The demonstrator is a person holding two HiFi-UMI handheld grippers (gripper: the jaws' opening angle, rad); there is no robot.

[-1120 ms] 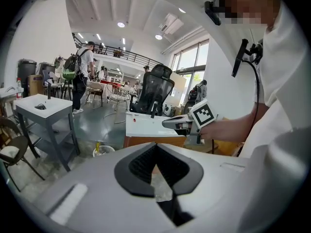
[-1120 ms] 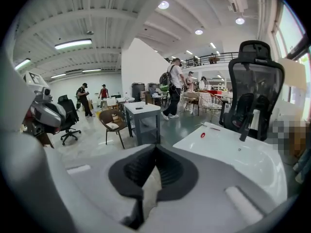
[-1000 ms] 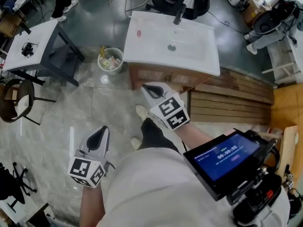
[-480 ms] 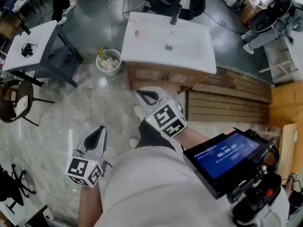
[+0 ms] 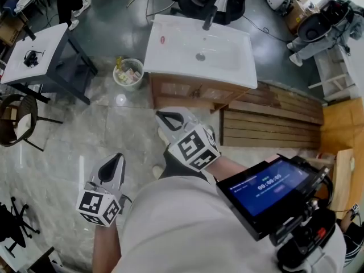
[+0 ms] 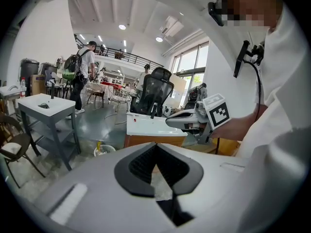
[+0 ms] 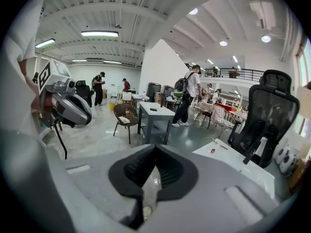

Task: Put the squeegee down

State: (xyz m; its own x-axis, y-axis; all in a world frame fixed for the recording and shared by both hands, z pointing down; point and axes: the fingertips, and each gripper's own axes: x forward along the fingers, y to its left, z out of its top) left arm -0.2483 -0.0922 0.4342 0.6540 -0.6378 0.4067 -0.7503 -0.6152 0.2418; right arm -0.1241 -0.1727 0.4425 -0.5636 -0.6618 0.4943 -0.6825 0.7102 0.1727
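No squeegee shows in any view. My right gripper (image 5: pixel 165 117) is shut with nothing between its jaws, held over the marble floor just in front of the white sink (image 5: pixel 196 50) on its wooden cabinet. My left gripper (image 5: pixel 115 160) hangs lower left over the floor, also shut and empty. In the left gripper view the pads (image 6: pixel 146 165) meet, with the right gripper (image 6: pixel 187 121) ahead beside the sink (image 6: pixel 150 125). In the right gripper view the jaws are closed, and the left gripper (image 7: pixel 73 108) shows at the left.
A small red item (image 5: pixel 162 38) lies on the sink's left rim, and a black faucet (image 5: pixel 209 17) stands at its back. A waste bin (image 5: pixel 128 73) stands left of the cabinet, then a grey table (image 5: pixel 34 53) and a chair (image 5: pixel 20 121). Wooden slats (image 5: pixel 267 127) lie right. People stand far off.
My right gripper has drifted left across the floor and rolled a little. The left gripper has barely shifted. Both stay shut and empty.
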